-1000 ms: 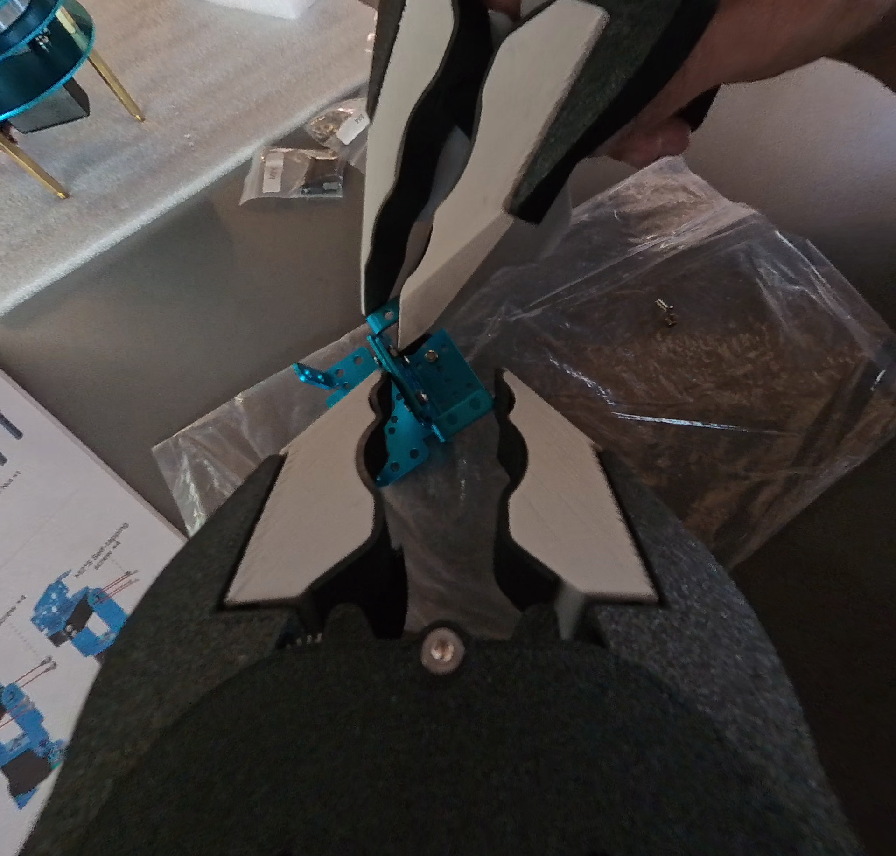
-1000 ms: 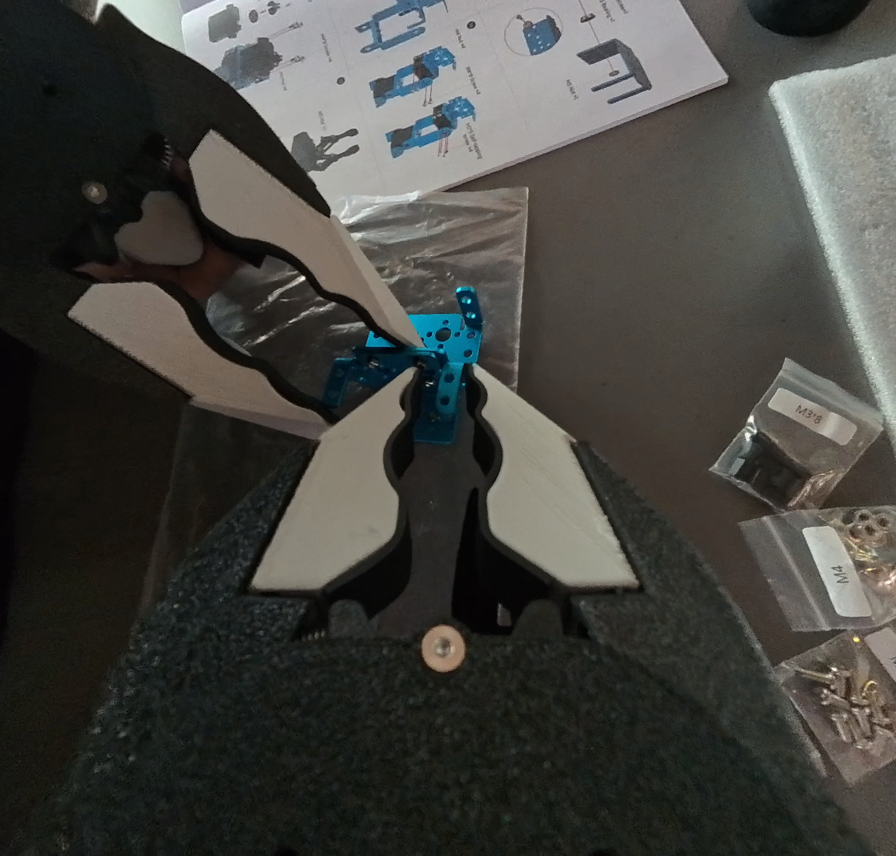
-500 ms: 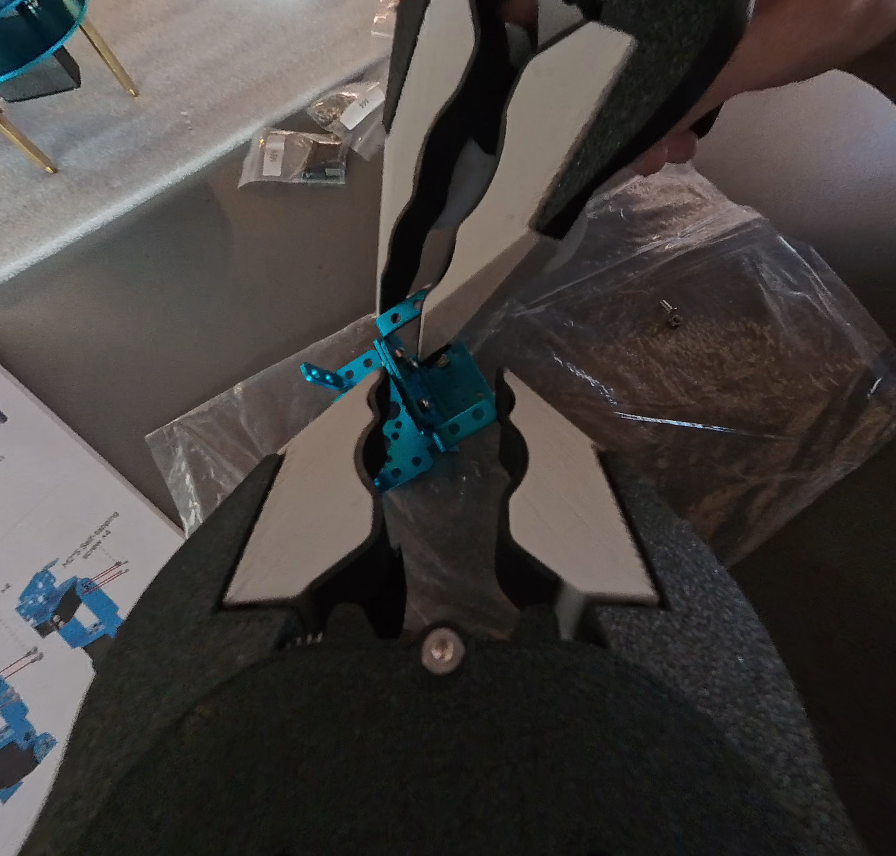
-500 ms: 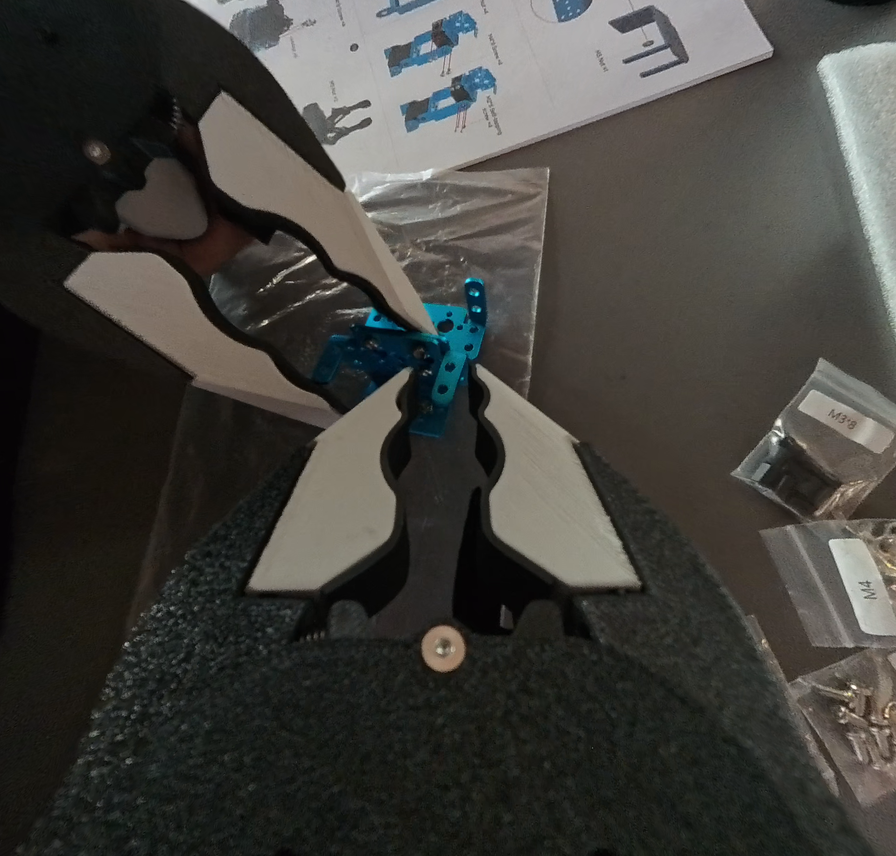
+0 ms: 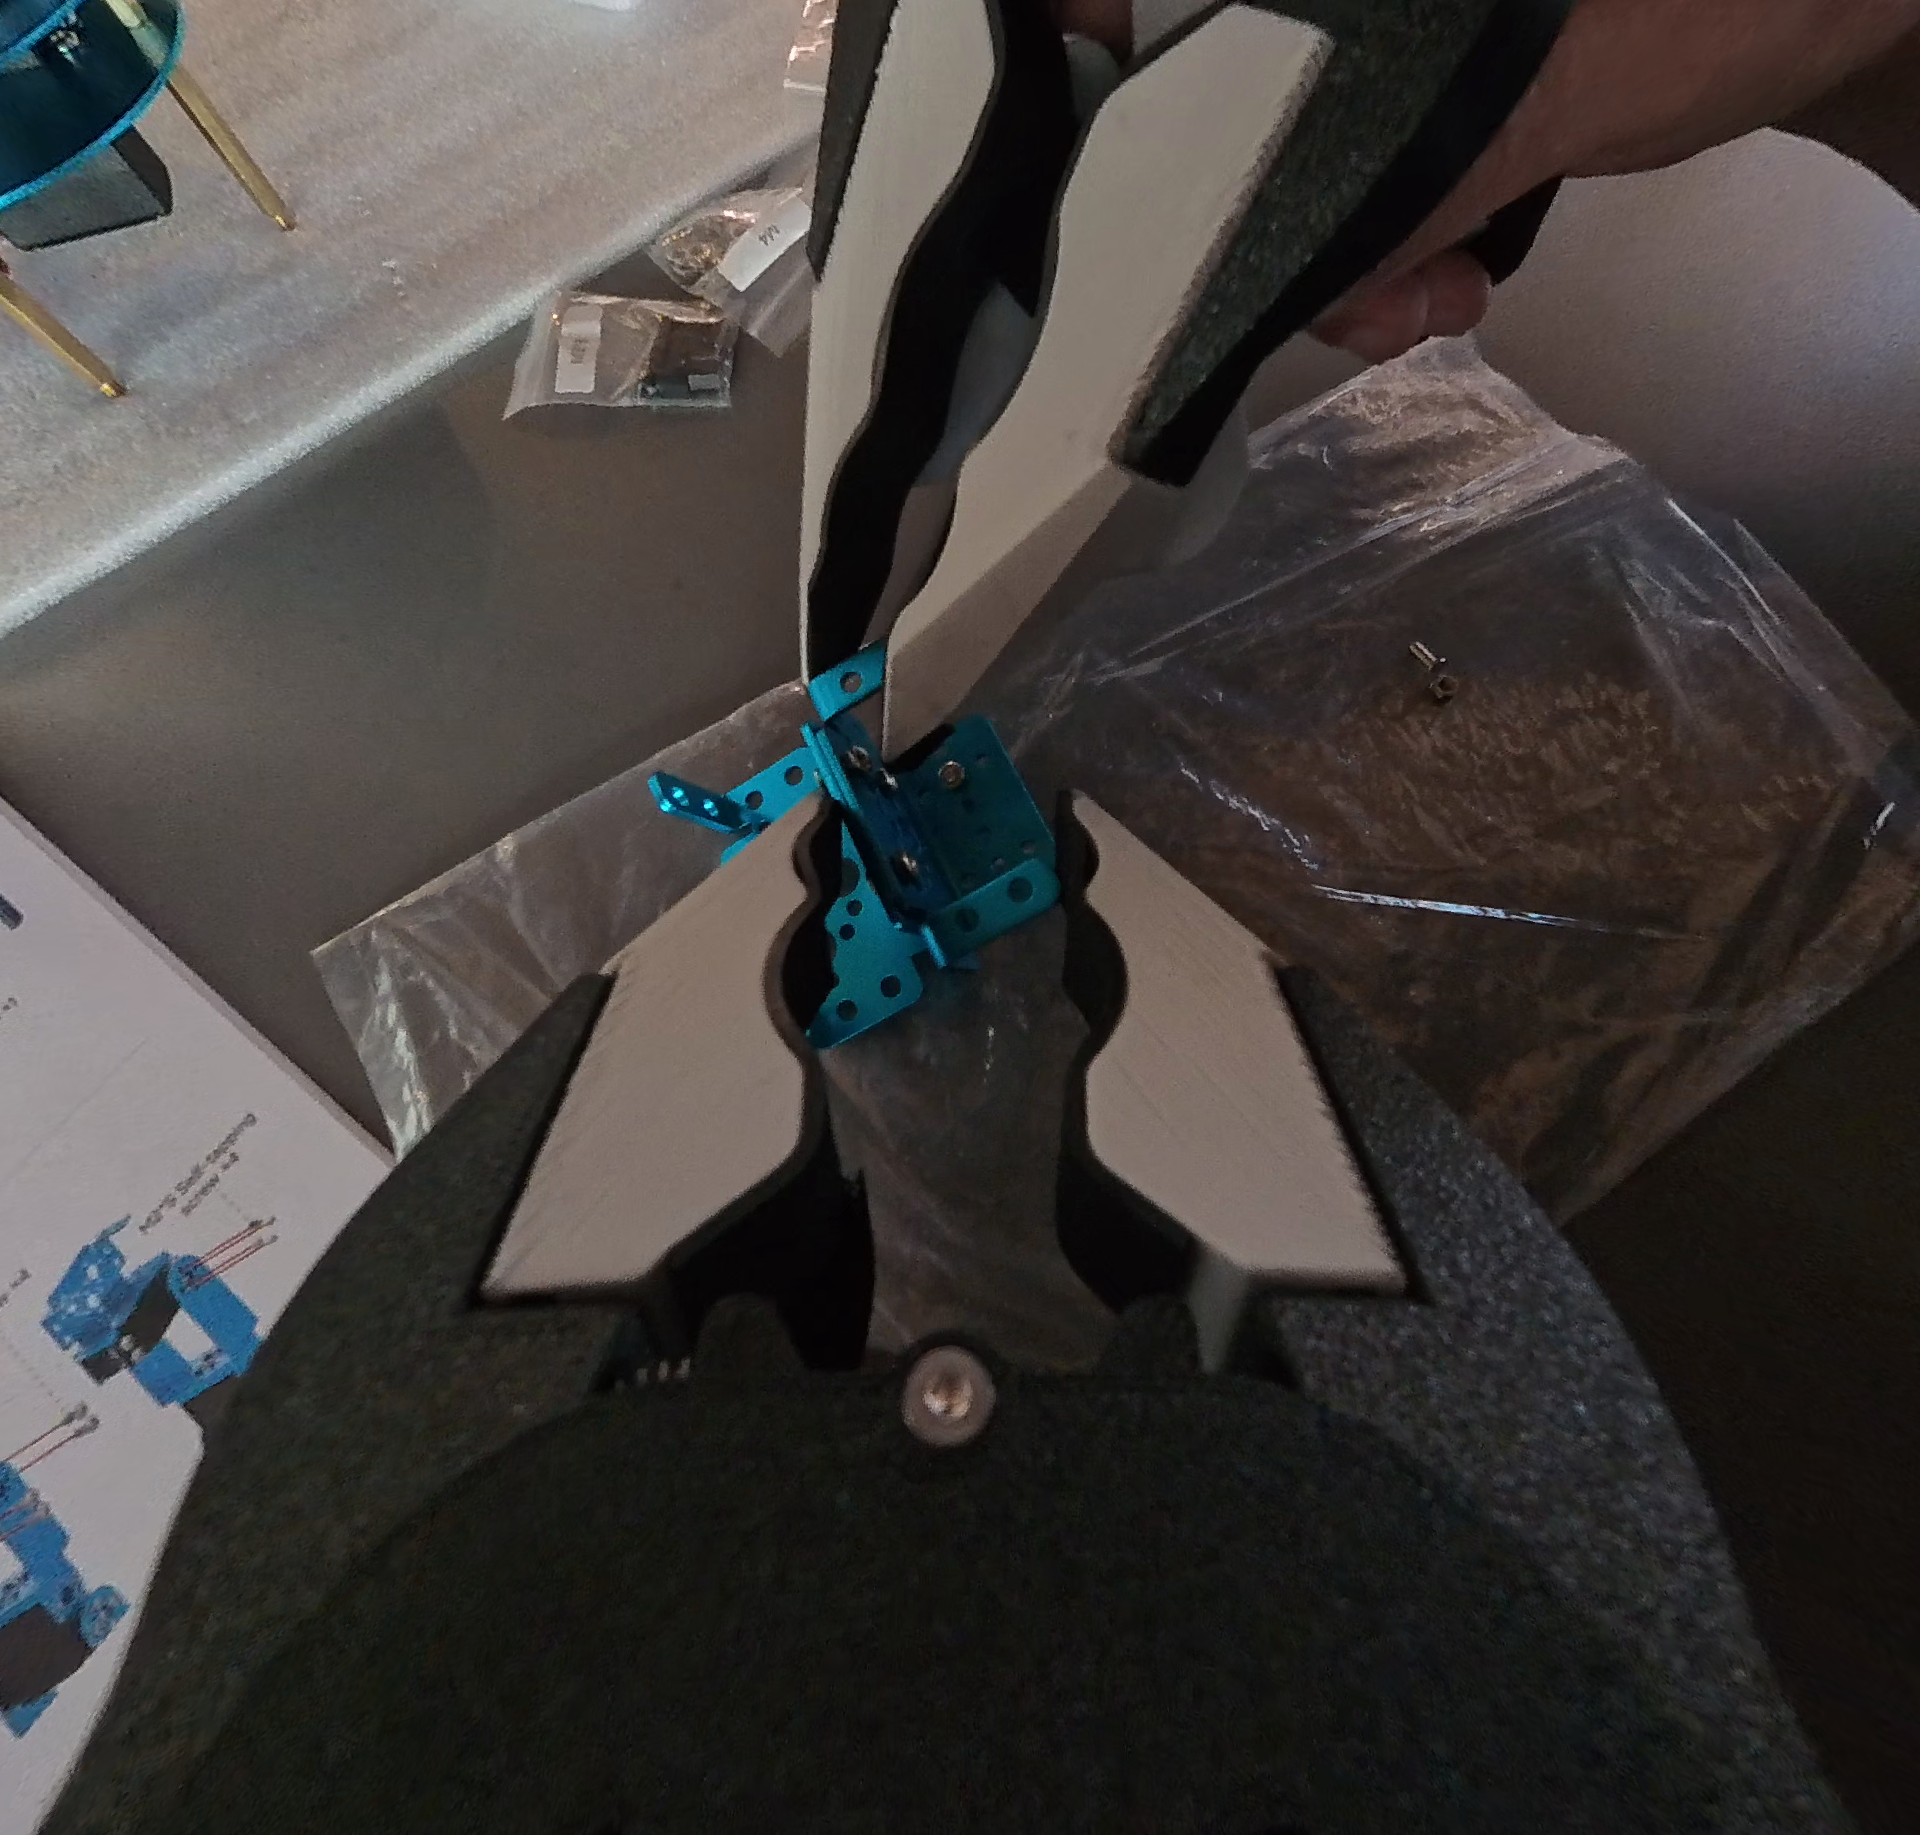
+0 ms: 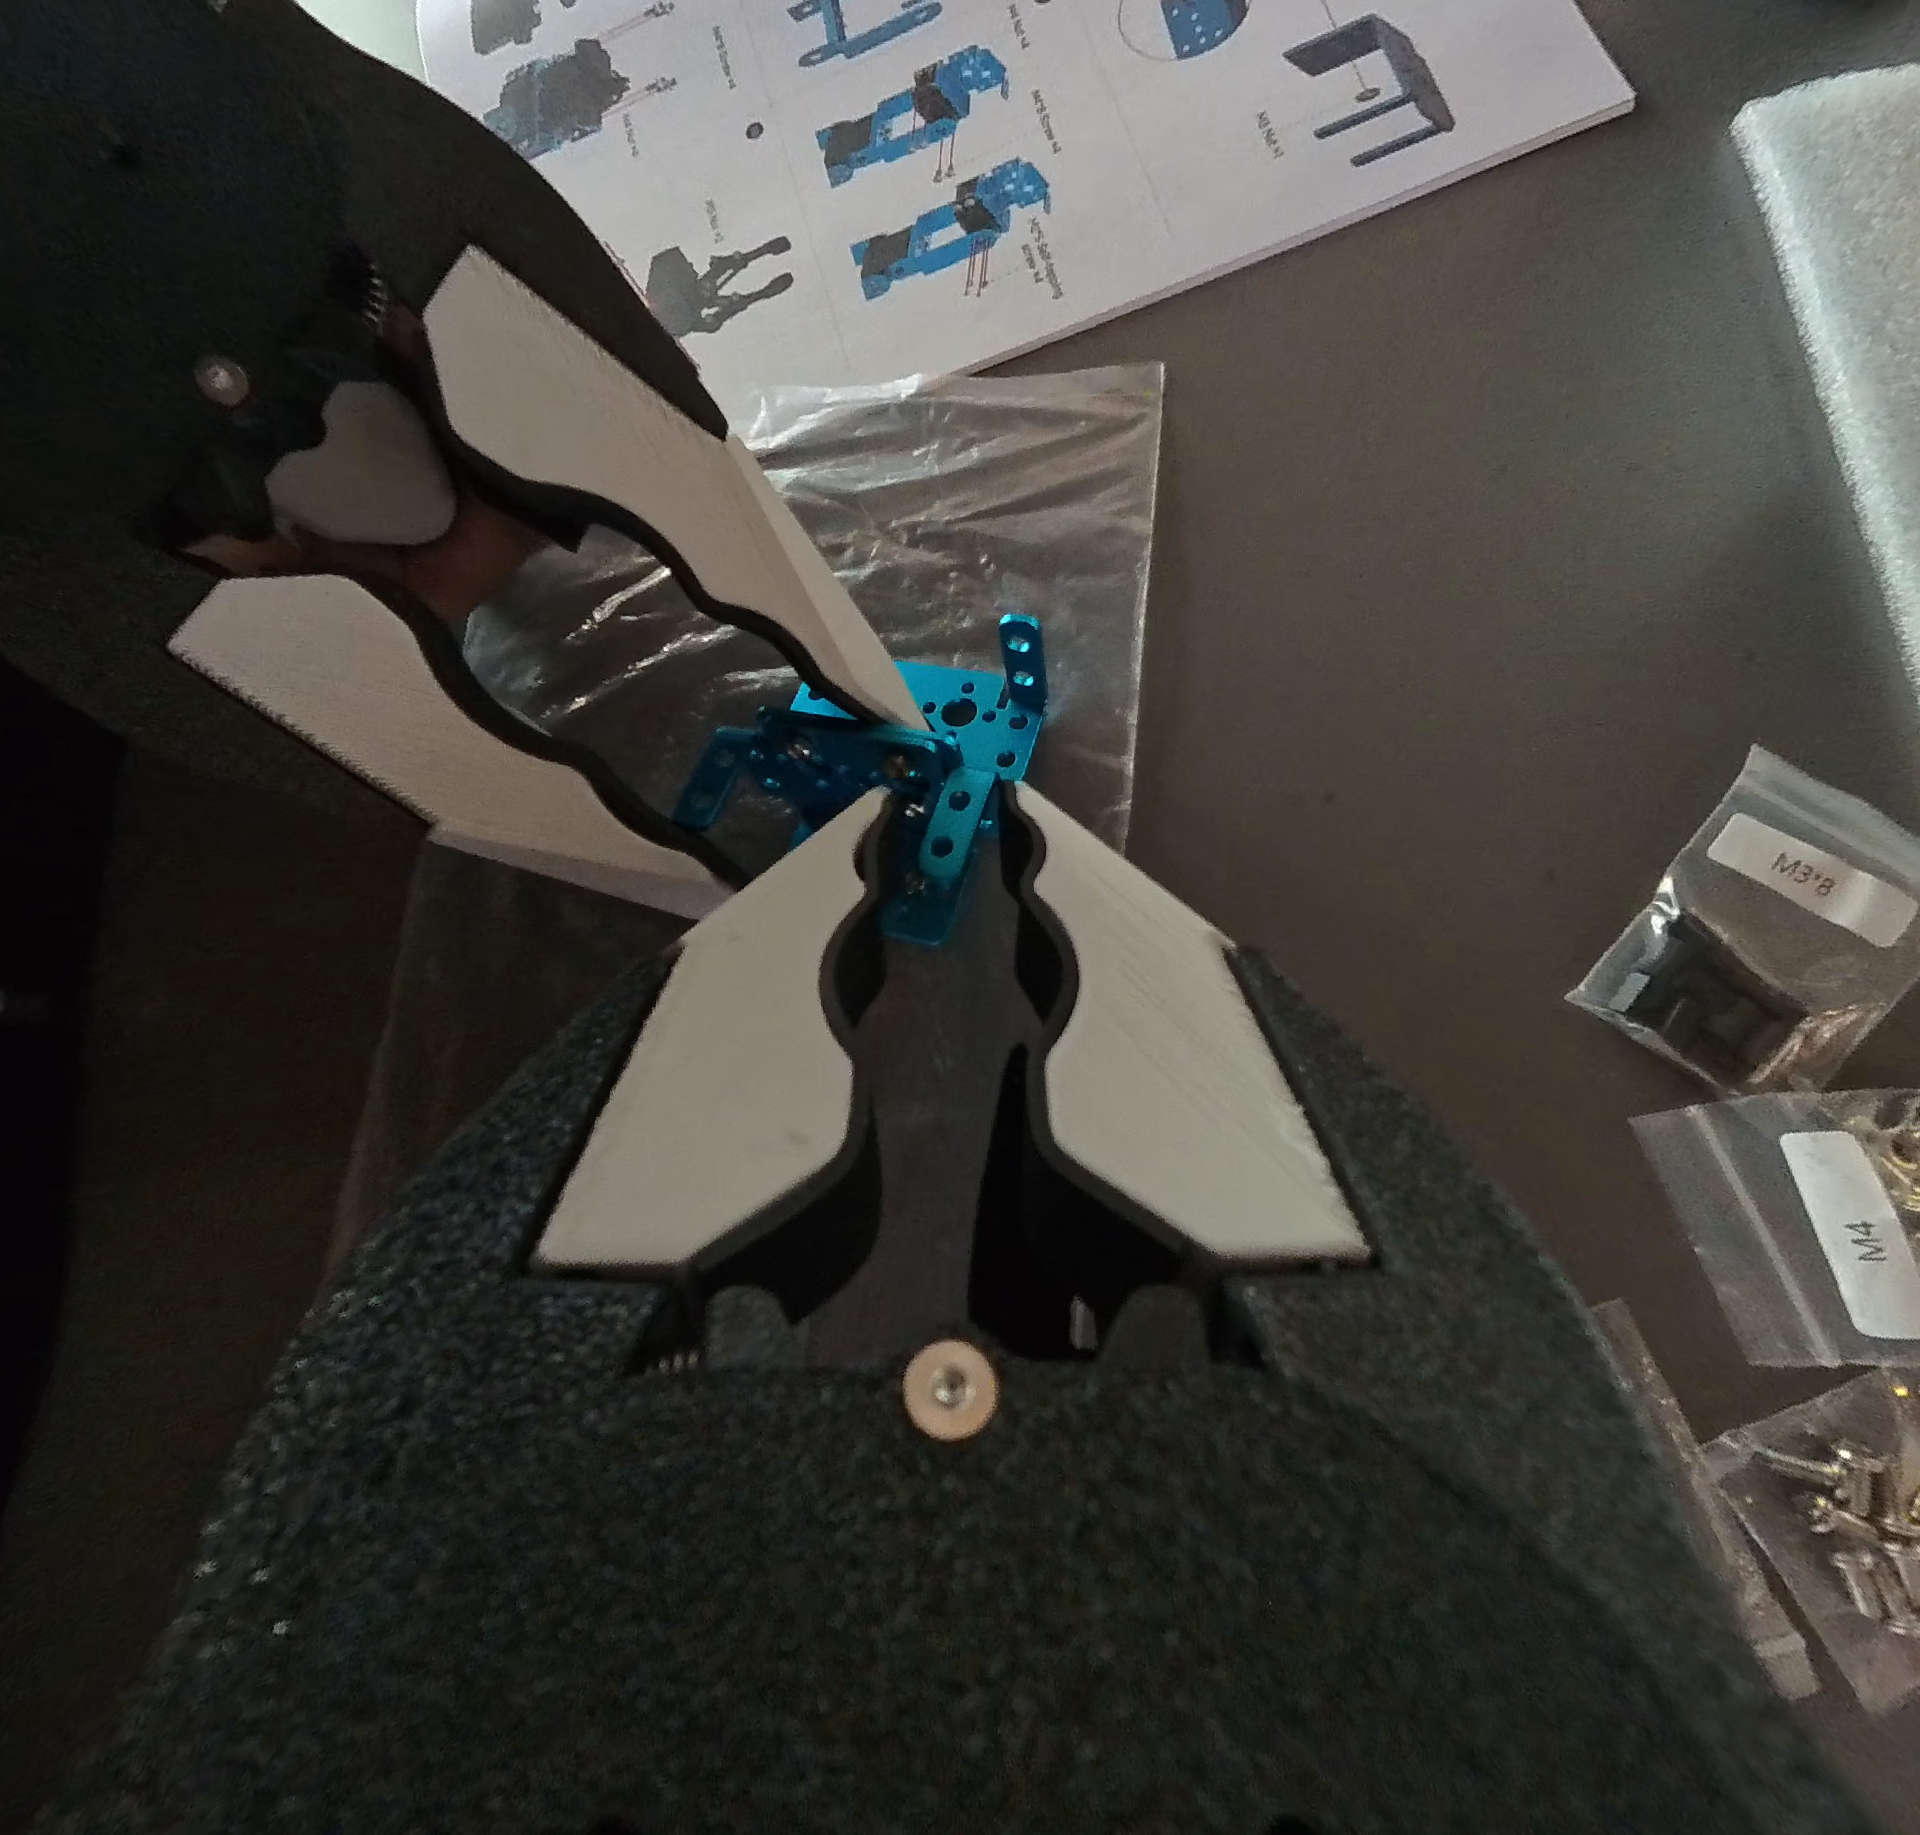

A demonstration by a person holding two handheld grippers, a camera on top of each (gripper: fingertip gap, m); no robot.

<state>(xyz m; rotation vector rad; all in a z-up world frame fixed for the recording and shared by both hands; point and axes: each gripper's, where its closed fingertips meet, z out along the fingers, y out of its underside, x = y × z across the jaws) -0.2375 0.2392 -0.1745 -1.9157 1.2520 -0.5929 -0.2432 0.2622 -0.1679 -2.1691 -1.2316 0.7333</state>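
A blue perforated metal bracket assembly (image 5: 935, 850) with small screws hangs between both grippers, over a clear plastic bag (image 5: 499, 933). My left gripper (image 5: 930, 814) has its white fingers on either side of the assembly's wide part and is shut on it. My right gripper (image 6: 943, 793) is shut on a narrow blue strip of the same assembly (image 6: 977, 720). In the left wrist view, the right gripper (image 5: 852, 658) comes down from above, held by a hand (image 5: 1662, 71). In the right wrist view, the left gripper (image 6: 821, 809) comes in from the upper left.
An open instruction booklet (image 6: 1143, 102) lies beyond the bag. Small bags of hardware (image 6: 1766, 954) lie at the right. A plastic-wrapped brown block (image 5: 1507, 850) carries a loose screw (image 5: 1432, 670). A white foam sheet (image 5: 364, 175) holds a teal acrylic stand (image 5: 83, 92). The grippers are tip to tip, or close to it.
Both grippers keep their hold. The assembly has turned slightly between them. The table things have shifted in both views, so the pair has moved a little over the table.
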